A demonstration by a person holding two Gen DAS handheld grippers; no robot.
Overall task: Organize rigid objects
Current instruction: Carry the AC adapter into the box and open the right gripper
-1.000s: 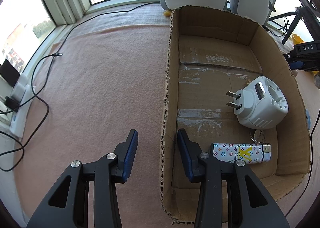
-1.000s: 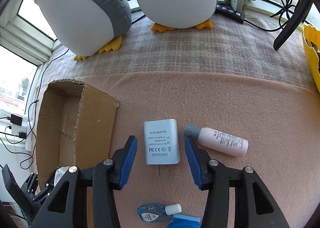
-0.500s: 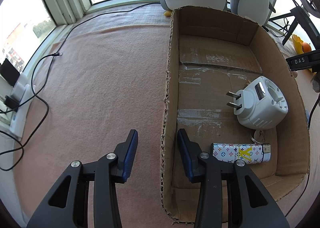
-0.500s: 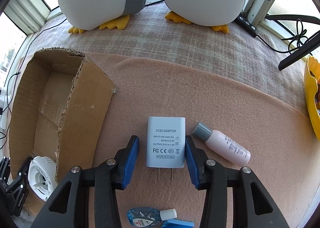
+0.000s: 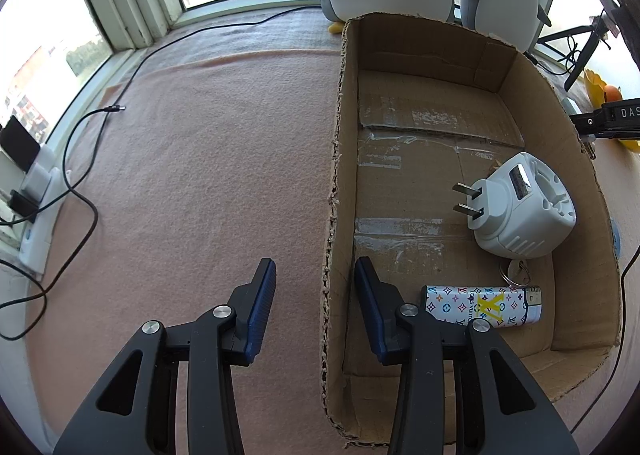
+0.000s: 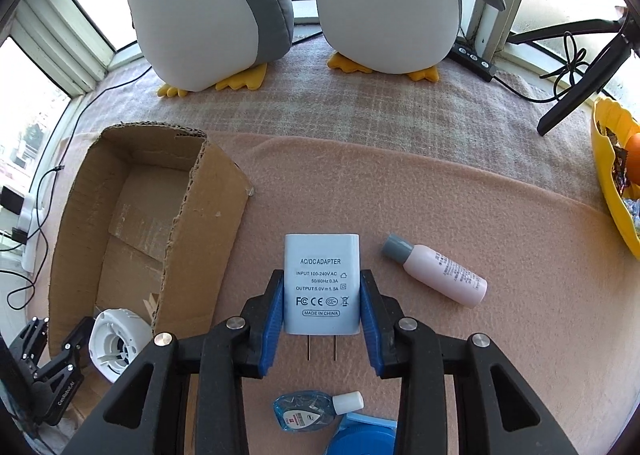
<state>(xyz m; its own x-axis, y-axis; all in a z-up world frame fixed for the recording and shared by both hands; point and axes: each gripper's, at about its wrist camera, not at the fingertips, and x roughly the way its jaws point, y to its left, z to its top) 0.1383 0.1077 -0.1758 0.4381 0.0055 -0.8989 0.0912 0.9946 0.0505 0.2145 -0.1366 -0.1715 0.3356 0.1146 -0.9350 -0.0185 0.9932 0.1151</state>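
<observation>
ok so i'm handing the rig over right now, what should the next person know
Right gripper: jaws have just been closing, pads now pressed on the sides of the white AC/DC adapter, which is over the pink blanket, not yet in the box.
Left gripper: open, holding nothing, one finger on each side of the cardboard box's left wall.
Done: round white plug, patterned lighter and key ring are in the box.
Left: adapter into the box, then probably the pink bottle and small blue bottle lying on the blanket.
</observation>
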